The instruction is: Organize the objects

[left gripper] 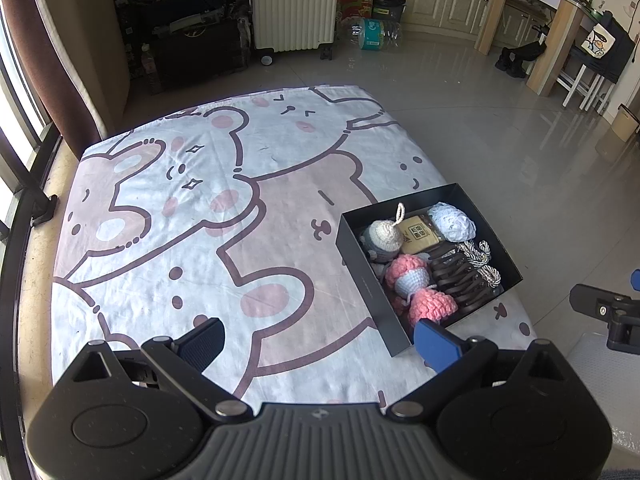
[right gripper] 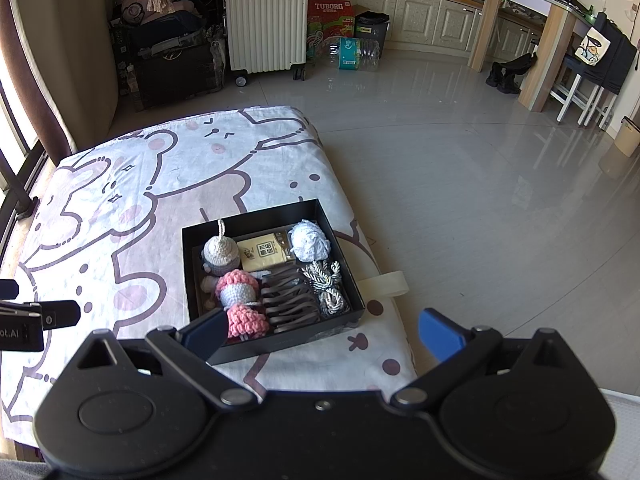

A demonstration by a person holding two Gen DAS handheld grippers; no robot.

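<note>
A black box [left gripper: 362, 276] [right gripper: 188, 276] sits near the right edge of a cartoon-print cloth [left gripper: 192, 208] [right gripper: 120, 200]. In it lie pink crochet pieces [left gripper: 430, 306] [right gripper: 246, 318], a grey and beige crochet doll [left gripper: 382, 238] [right gripper: 220, 254], a tan packet [left gripper: 420, 234] [right gripper: 264, 254], a white yarn ball [left gripper: 452, 222] [right gripper: 310, 244], brown straps [left gripper: 456, 276] [right gripper: 292, 300] and striped cord [left gripper: 484, 260] [right gripper: 326, 286]. My left gripper [left gripper: 320, 342] is open and empty over the cloth, left of the box. My right gripper [right gripper: 324, 334] is open and empty above the box's near edge.
The cloth's right edge drops to a glossy tiled floor [right gripper: 480, 160]. A white suitcase [right gripper: 266, 24], dark cases [right gripper: 172, 60], a water-bottle pack [right gripper: 354, 54] and a wooden counter with stools [right gripper: 560, 40] stand beyond. A curtain and window frame [left gripper: 24, 120] are at the left.
</note>
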